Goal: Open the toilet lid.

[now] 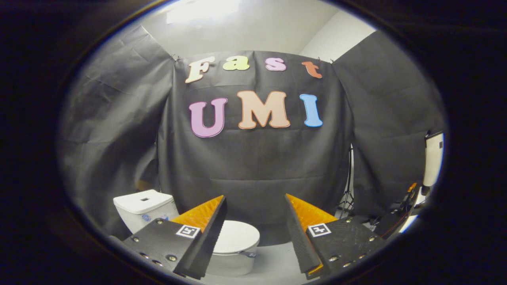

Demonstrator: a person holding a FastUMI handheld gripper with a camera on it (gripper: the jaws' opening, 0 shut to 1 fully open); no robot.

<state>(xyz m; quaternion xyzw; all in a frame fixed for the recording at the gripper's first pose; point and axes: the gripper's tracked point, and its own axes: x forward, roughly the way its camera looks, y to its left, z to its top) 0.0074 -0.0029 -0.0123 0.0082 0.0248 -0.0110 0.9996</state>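
A white toilet stands on the floor below and ahead of me, against the black cloth wall. Its lid point(236, 236) lies flat and closed over the bowl, partly hidden behind my left finger. The white tank point(143, 206) rises beyond the lid to the left. My gripper point(255, 200) is open, its two fingers spread wide with nothing between them. It hovers well above and short of the toilet, and the lid shows in the gap between the fingers near the left one.
A grey floor point(273, 263) spreads around the toilet. A light stand's tripod point(347, 198) rises at the right by the cloth's edge, with dark equipment and cables point(396, 215) and a white panel point(433, 158) further right.
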